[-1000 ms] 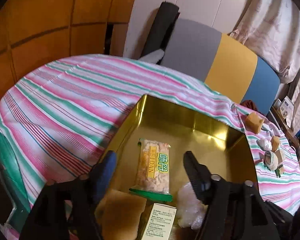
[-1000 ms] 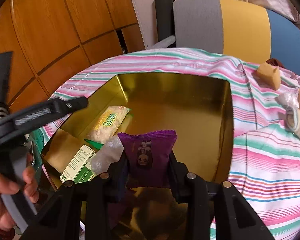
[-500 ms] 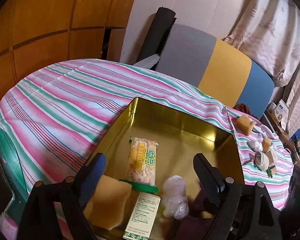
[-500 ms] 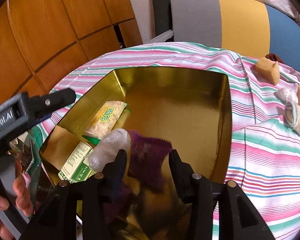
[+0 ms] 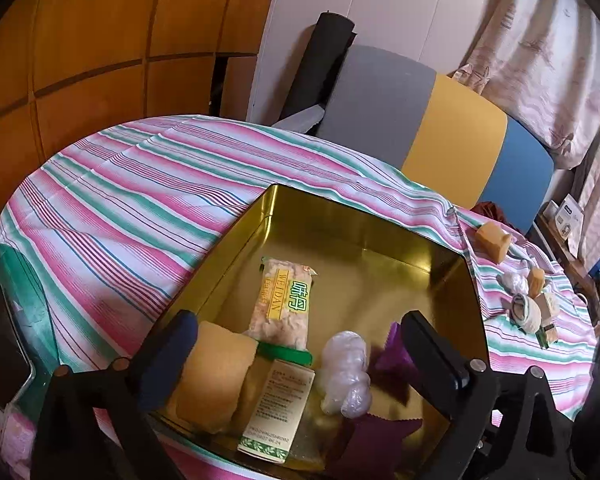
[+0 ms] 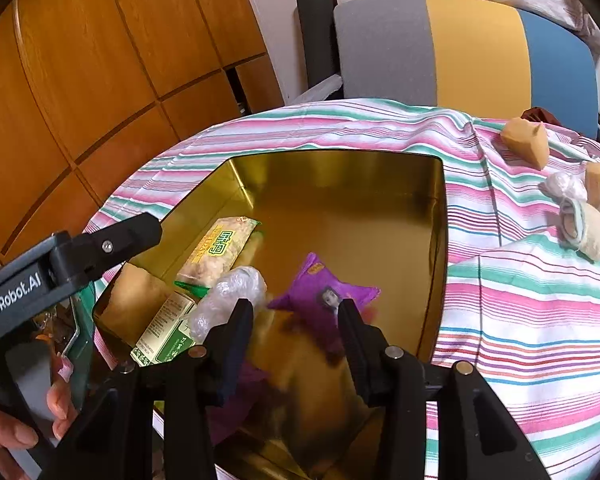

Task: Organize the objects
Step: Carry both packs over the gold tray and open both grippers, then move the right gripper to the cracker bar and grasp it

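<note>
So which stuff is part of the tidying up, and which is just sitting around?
Part of the tidying:
gold tin
purple packet
rice cracker pack
green and white box
tan blocks on the cloth
right tool, open

Just sitting around:
chair
wooden cupboards
curtain

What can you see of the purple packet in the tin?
The purple packet is a small pillow-style foil sachet with crimped, serrated ends and a small printed figure. It lies tilted on the floor of the gold tin, beside the clear plastic bundle. The open right gripper is above it, not gripping.
</note>
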